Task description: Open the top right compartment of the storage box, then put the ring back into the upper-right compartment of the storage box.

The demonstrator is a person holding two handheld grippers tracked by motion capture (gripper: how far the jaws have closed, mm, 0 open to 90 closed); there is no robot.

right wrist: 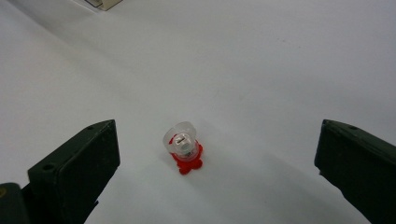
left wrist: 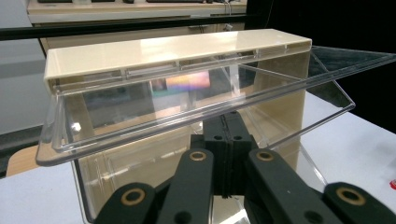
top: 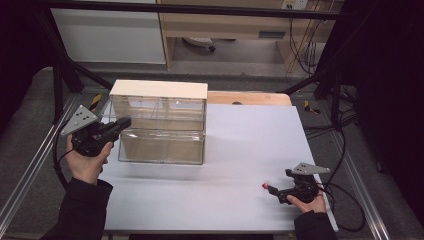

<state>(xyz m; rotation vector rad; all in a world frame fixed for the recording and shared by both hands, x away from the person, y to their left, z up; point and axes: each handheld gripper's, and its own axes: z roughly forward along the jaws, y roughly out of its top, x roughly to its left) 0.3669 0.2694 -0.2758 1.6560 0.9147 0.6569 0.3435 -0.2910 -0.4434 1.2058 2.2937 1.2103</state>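
Note:
A clear plastic box (top: 160, 145) with a cream top (top: 158, 89) stands at the back left of the white table (top: 225, 200). Its clear front flap (left wrist: 140, 112) is swung up. My left gripper (top: 125, 122) is at the box's left end, jaws shut, and the flap's lower edge lies across its tips (left wrist: 226, 122); I cannot tell whether they pinch it. A small red and clear piece (right wrist: 184, 148) sits on the table near the front right (top: 264, 186). My right gripper (right wrist: 218, 128) stands open around it, pads well apart from it (top: 270, 188).
A wooden board (top: 250, 98) lies behind the box at the table's far edge. Black frame posts (top: 57, 85) rise at both sides, and cables (top: 350, 200) trail off the right edge. A corner of the cream box (right wrist: 105, 3) is far ahead of the right gripper.

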